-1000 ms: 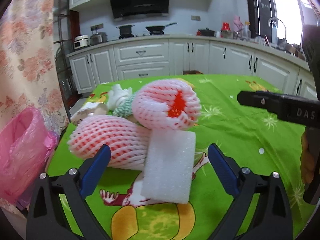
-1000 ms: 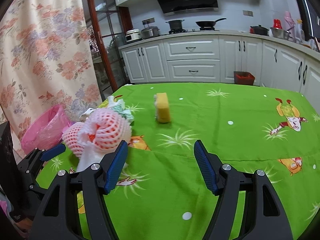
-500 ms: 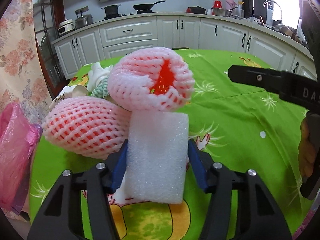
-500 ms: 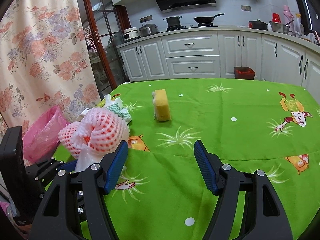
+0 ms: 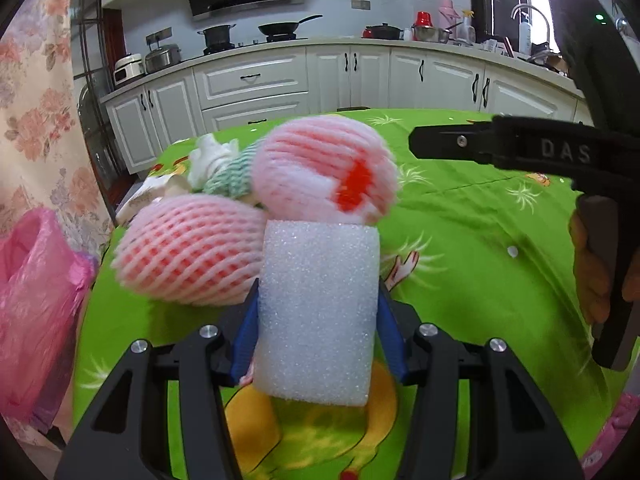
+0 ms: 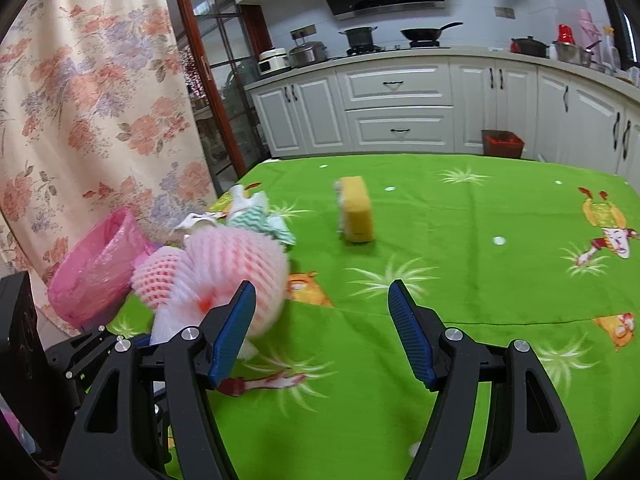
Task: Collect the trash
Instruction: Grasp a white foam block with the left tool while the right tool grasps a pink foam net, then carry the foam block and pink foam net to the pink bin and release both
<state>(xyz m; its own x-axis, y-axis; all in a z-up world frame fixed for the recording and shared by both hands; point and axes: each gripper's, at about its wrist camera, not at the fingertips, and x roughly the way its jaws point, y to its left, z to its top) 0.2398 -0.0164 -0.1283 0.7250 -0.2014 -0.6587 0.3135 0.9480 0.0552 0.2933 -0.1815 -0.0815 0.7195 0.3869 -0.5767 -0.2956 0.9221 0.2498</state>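
A white block of coarse, beaded foam [image 5: 318, 312] is pinched between the blue ribbed pads of the left gripper [image 5: 318, 332], its flat sides pressed by both fingers and its rounded top edge standing upright above them. Two pink foam fruit nets are seen just behind it near the left edge of the surface [image 5: 480, 240], which is covered by a bright green cloth printed with cartoon figures: a rounded net [image 5: 326, 170] with a red patch showing through its ribs sits at the block's top edge, blurred, and an oval net [image 5: 188, 248] with an open diamond mesh lies beside it to the left. Behind them a crumpled heap of white paper and green-and-white mesh [image 5: 218, 168] is piled. A thin, glossy pink plastic bag [image 5: 36, 300] hangs open beyond the left edge of the surface. In the right wrist view, the right gripper [image 6: 322, 332] is held above the cloth with its fingers spread wide and nothing between them. A yellow rectangular sponge [image 6: 355, 210] stands on edge near the middle of the surface, well apart from the nets.
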